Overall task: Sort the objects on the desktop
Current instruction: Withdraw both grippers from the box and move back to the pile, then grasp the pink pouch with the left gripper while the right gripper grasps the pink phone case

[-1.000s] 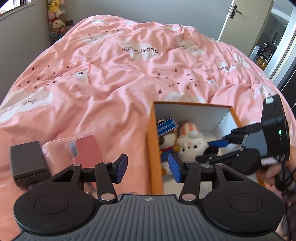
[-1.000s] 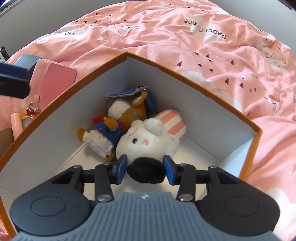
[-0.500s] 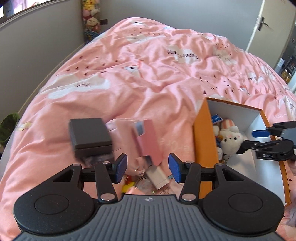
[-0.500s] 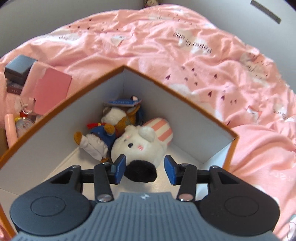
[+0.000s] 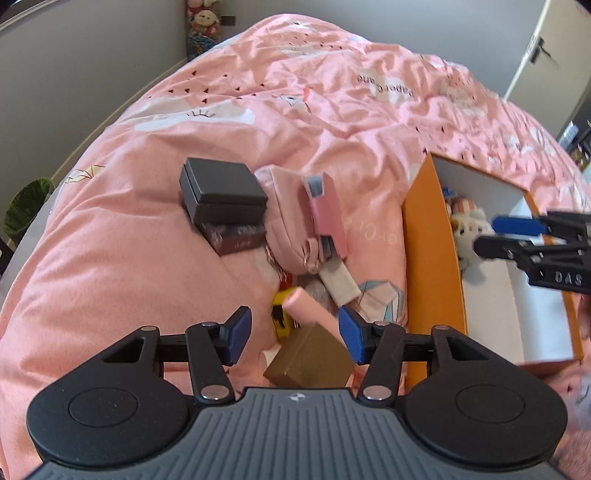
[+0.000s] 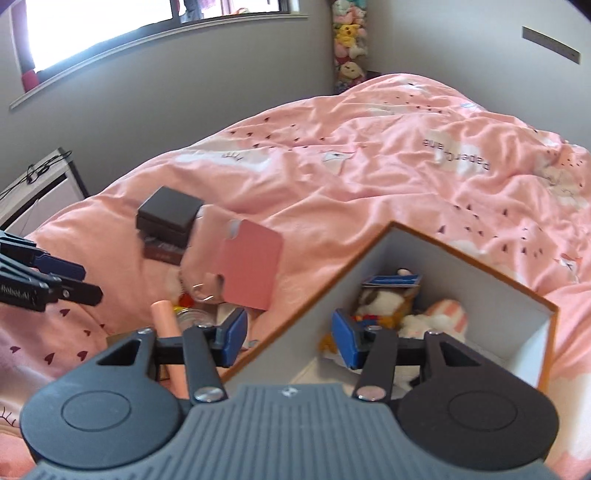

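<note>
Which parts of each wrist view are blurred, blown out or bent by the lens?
Left wrist view: the brown box near the lens is smeared, and the walls curve with fisheye distortion. Right wrist view: the window is blown out white, and the pink card looks soft.

Two downward wrist views, both close over orange box (image 5: 432, 258) (image 6: 295, 328)

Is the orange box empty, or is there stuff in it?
Not empty. The orange box holds plush toys in its far corner.
</note>
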